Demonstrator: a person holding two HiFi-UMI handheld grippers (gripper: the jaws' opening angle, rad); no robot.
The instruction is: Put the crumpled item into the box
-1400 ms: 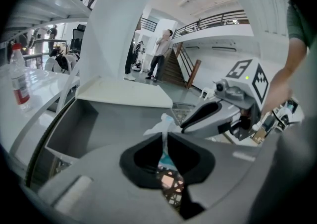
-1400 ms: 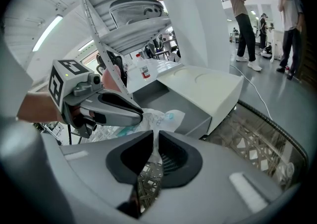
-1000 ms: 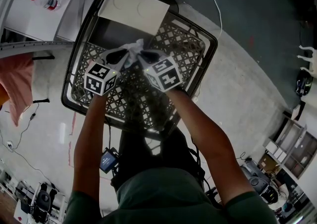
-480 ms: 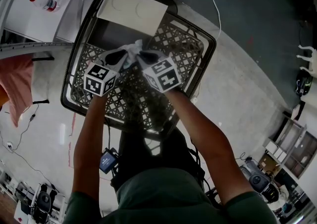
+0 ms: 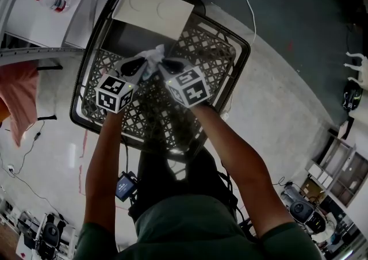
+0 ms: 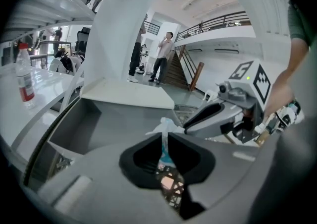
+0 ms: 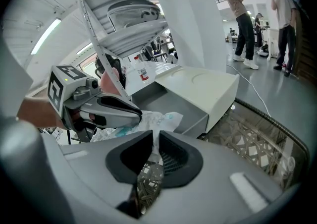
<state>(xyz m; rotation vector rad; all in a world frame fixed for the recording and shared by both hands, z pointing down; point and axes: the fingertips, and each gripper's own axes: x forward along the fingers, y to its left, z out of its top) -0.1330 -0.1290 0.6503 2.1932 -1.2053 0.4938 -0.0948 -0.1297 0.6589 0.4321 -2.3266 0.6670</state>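
A grey concrete floor [image 5: 282, 103] filled the head view, and against it a black lattice basket [image 5: 242, 41] was seen in the upper middle of the frame, with an open white box [image 5: 152, 10] at its top edge. The crumpled white wrapper [image 5: 154, 56] was held over the basket, just below the box, between both grippers. The left gripper [image 6: 164, 137] was nearly closed, its jaws opening slightly, with one edge of the wrapper pinched between them. The right gripper [image 7: 154, 138] was set narrow and clamped on the wrapper's other edge. A red-capped bottle [image 5: 53, 2] was seen at the upper left.
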